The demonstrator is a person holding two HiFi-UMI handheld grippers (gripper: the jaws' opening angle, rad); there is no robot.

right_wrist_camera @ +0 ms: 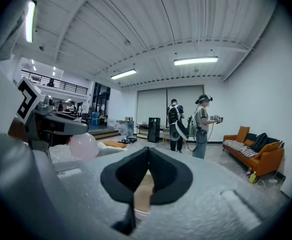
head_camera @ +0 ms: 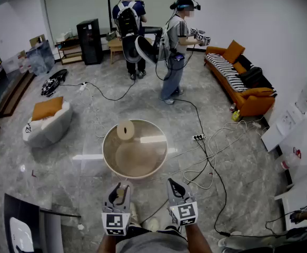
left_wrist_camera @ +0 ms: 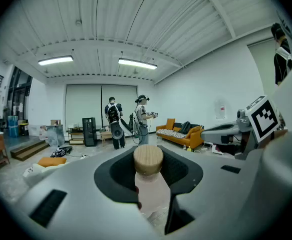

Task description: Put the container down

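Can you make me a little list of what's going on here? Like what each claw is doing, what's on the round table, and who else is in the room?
left gripper: shut on the container, which is pale pink with a wooden lid
right gripper: jaws together, holding nothing
container put down: not yet, held up short of the table
round table: one pale roll on its far side
others: person with a backpack and person with a headset, standing at the far end

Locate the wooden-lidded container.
The container sits gripped in the left gripper, low and left in the head view, near the round table.
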